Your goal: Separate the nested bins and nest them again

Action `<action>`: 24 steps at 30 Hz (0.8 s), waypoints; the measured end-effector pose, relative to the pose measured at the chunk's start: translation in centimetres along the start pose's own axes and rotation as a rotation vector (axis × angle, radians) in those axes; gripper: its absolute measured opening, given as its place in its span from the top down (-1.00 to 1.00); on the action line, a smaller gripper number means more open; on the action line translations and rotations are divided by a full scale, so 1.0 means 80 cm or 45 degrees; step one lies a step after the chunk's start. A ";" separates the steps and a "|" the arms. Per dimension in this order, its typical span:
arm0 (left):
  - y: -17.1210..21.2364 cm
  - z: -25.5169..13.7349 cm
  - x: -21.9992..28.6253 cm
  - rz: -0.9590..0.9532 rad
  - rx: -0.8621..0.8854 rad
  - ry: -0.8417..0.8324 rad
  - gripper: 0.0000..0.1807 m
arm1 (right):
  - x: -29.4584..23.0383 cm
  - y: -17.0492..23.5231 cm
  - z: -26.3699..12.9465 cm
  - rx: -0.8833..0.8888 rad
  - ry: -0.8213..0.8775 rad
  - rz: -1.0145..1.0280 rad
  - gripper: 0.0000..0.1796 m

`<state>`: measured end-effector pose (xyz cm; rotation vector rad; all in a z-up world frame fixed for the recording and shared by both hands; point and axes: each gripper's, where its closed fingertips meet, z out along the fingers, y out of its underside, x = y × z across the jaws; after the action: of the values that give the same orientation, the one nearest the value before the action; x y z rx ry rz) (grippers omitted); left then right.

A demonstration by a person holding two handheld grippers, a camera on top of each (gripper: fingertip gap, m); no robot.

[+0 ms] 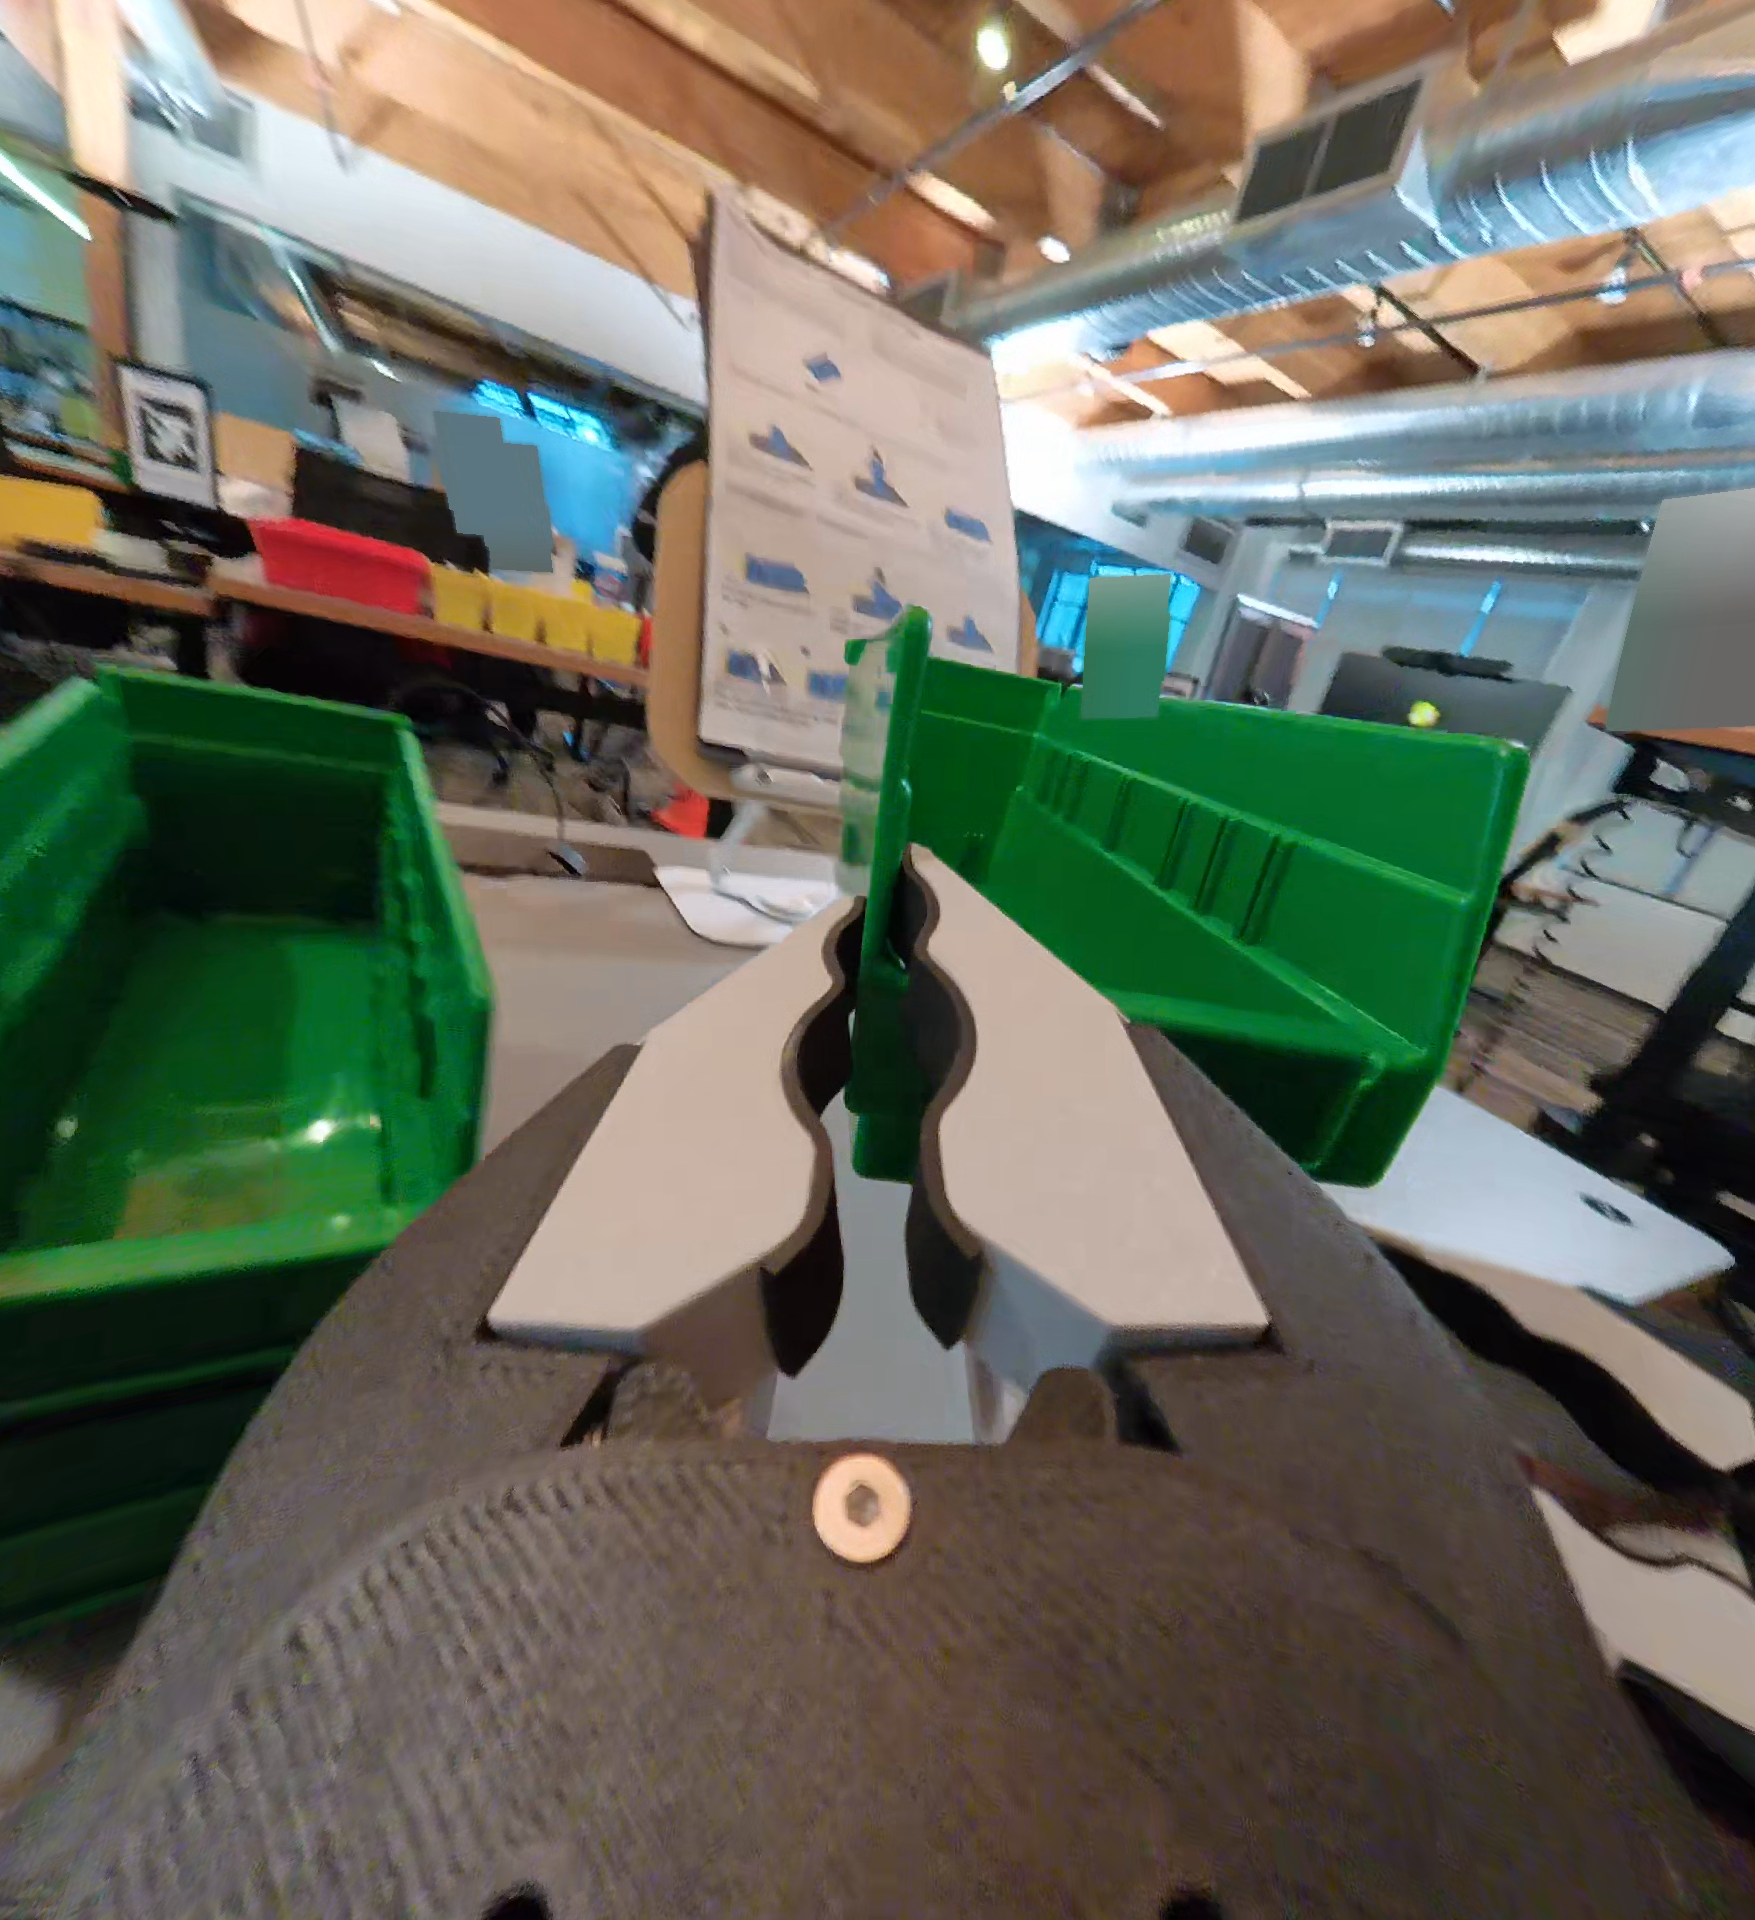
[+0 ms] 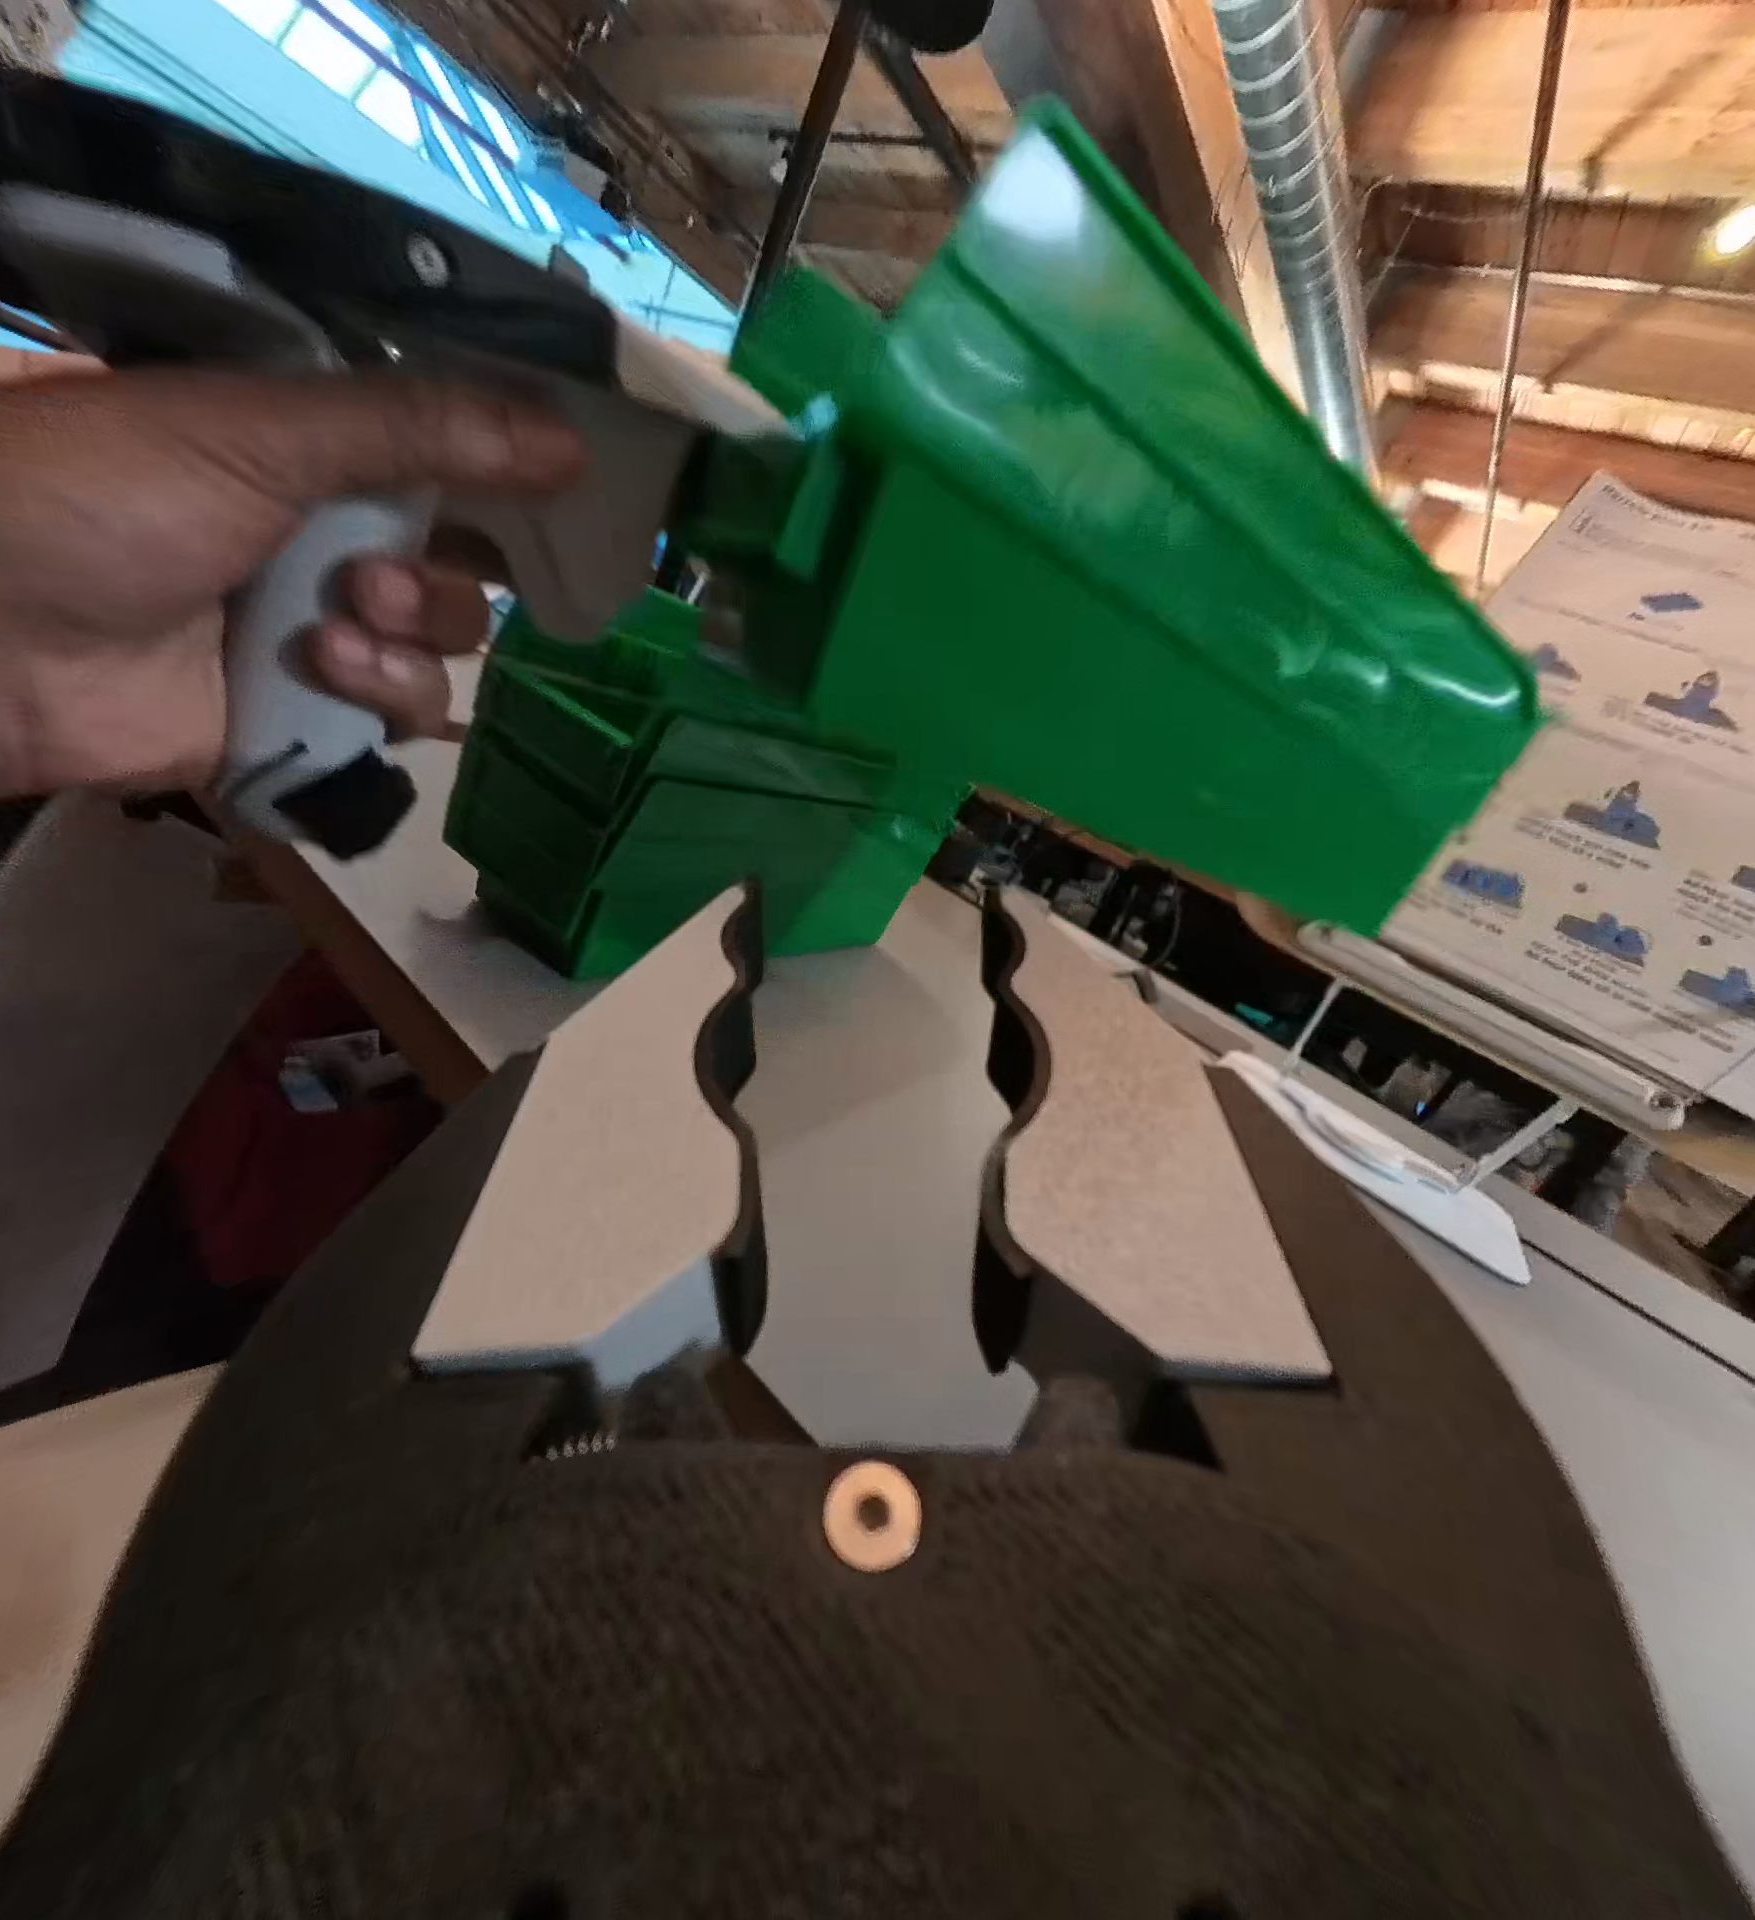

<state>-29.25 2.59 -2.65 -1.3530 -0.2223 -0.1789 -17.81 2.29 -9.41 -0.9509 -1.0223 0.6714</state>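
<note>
My left gripper (image 1: 899, 883) is shut on the front wall of a green bin (image 1: 1247, 935) and holds it lifted and tilted in the air. In the right wrist view the same lifted green bin (image 2: 1112, 582) hangs from the left gripper (image 2: 748, 416), held by a hand (image 2: 125, 561). A stack of nested green bins (image 1: 177, 987) stands on the table to the left; it also shows in the right wrist view (image 2: 665, 821) under the lifted bin. My right gripper (image 2: 868, 914) is open and empty, just in front of the stack.
A grey table (image 2: 852, 1039) carries the stack. An instruction sheet on a clear stand (image 2: 1662, 831) stands at the table's right; it also shows in the left wrist view (image 1: 842, 499). Benches with yellow and red bins (image 1: 353, 561) are far behind.
</note>
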 end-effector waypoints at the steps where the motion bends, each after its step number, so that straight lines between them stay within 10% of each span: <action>1: -0.013 -0.002 -0.009 -0.003 0.036 -0.012 0.98 | 0.002 0.005 0.001 -0.025 0.005 0.014 0.54; 10: -0.119 -0.040 -0.116 0.136 0.294 -0.291 0.99 | 0.020 0.048 0.005 -0.221 0.041 0.139 0.59; 24: -0.047 -0.042 -0.196 0.326 0.166 -0.522 0.99 | 0.019 0.060 0.007 -0.265 0.027 0.183 0.71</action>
<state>-45.14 -1.46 -3.85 -1.2648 -0.3937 0.3264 -17.89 5.83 -12.97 -1.2195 -1.0258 0.6806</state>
